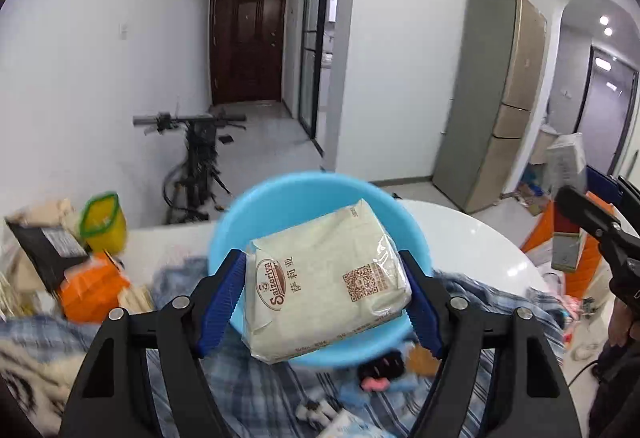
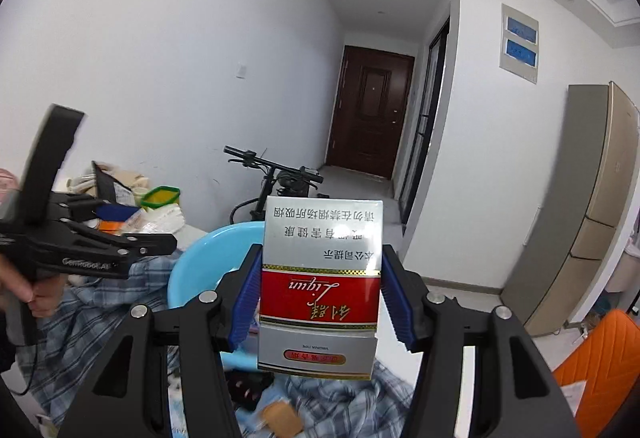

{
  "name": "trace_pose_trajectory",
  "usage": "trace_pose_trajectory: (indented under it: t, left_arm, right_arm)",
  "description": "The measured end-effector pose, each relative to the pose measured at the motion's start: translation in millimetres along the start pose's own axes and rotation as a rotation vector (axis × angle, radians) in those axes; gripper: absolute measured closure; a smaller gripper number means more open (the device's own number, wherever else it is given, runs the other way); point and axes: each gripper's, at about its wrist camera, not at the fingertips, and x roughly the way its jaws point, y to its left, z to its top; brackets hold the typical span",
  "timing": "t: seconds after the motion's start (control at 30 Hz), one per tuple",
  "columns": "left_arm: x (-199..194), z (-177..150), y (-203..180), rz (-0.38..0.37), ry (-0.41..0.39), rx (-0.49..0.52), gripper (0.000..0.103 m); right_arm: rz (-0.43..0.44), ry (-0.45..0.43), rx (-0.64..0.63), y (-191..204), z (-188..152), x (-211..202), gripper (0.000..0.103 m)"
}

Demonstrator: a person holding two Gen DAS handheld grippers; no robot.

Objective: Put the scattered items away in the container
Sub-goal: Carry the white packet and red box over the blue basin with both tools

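Observation:
My left gripper [image 1: 324,290] is shut on a cream tissue pack [image 1: 326,280] wrapped in clear film, held in the air over the light blue basin [image 1: 280,198]. The basin stands on a plaid cloth [image 1: 256,378] on the white table [image 1: 480,238]. My right gripper [image 2: 320,290] is shut on a red and silver cigarette box [image 2: 320,290], upside down, lifted above the cloth with the basin [image 2: 192,270] to its lower left. The right gripper also shows at the right edge of the left wrist view, the left gripper at the left of the right wrist view, with a hand on its handle.
A yellow tub with a green rim [image 1: 102,222], an orange packet [image 1: 92,290] and a black bag [image 1: 44,246] crowd the table's left end. Small items lie on the cloth near me [image 1: 376,370]. An orange chair [image 2: 600,362] stands right. A scooter [image 1: 196,150] leans behind the table.

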Motion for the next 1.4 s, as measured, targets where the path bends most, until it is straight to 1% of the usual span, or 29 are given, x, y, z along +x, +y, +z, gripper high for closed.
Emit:
trace_pose_trajectory:
  t: [0.07,0.13,0.17,0.23,0.3,0.33,0.37,0.43,0.53,0.6,0.67,0.73,0.8,0.87,0.97,1.1,1.2,1.27,1.37,1.4]
  left_arm:
    - [8.2,14.8,-2.1,-0.014,0.008,0.017,0.026]
    - [20.0,30.2,-6.5,-0.026,0.024,0.053,0.026]
    - [27.0,39.1,-7.4,-0.006,0.023,0.058,0.026]
    - [33.4,50.9,-5.0,0.009,0.008,0.032,0.026]
    - [42.1,64.4,0.5,0.026,0.018,0.0,0.026]
    - [45.5,70.2,2.6,0.021,0.021,-0.008,0.026]
    - [49.4,77.0,4.1,0.012,0.026,-0.008,0.026]
    - [56.3,90.1,7.8,0.037,0.024,-0.014,0.026]
    - [65.9,103.2,7.0,0.053,0.036,0.02,0.026]
    - [73.3,110.4,6.5,0.061,0.051,0.031,0.026]
    - [79.2,116.8,10.1,0.085,0.045,0.015,0.026]
    - [83.8,121.7,16.0,0.065,0.045,-0.012,0.026]
    - [88.8,121.9,16.9,0.052,0.06,-0.021,0.026]
    - [96.9,123.3,18.4,0.061,0.07,-0.016,0.026]
    - [113.7,121.2,20.2,0.073,0.104,-0.006,0.026]
    - [141.0,107.7,20.7,0.061,0.171,-0.008,0.026]
    - [168.5,96.3,21.7,0.083,0.229,0.002,0.026]
    - [185.3,88.2,22.0,0.11,0.265,0.004,0.026]
    - [211.6,73.1,24.5,0.097,0.341,-0.003,0.026]
    - [216.8,69.3,25.4,0.096,0.355,-0.01,0.026]
  right_arm:
    - [0.043,0.036,0.034,-5.7,11.3,18.6,0.048]
    - [0.03,0.046,0.029,-7.0,22.3,34.5,0.048]
    - [0.018,0.052,0.023,-8.0,26.7,41.9,0.048]
    - [0.025,0.078,0.034,-12.4,35.2,57.8,0.048]
    - [0.014,0.102,0.063,-20.9,44.3,72.5,0.048]
    - [0.012,0.109,0.074,-25.8,47.6,77.3,0.048]
    - [0.013,0.118,0.088,-30.3,51.8,82.9,0.048]
    - [0.004,0.129,0.101,-35.3,59.8,92.1,0.048]
    - [0.0,0.134,0.105,-38.4,68.8,101.9,0.048]
    - [0.013,0.136,0.11,-38.8,73.9,108.4,0.048]
    - [0.045,0.144,0.145,-42.0,76.5,114.4,0.048]
    - [0.058,0.145,0.177,-45.6,77.5,120.5,0.048]
    - [0.055,0.144,0.183,-47.6,77.9,125.7,0.048]
    - [0.046,0.154,0.184,-48.7,77.2,134.2,0.048]
    - [0.045,0.192,0.198,-52.0,71.9,152.3,0.048]
    - [0.062,0.257,0.218,-52.9,55.4,175.8,0.048]
    - [0.073,0.304,0.215,-49.5,39.7,192.1,0.048]
    - [0.082,0.333,0.215,-46.5,28.9,203.4,0.048]
    - [0.089,0.396,0.207,-40.6,13.4,223.7,0.048]
    - [0.088,0.417,0.204,-38.6,7.2,230.4,0.048]
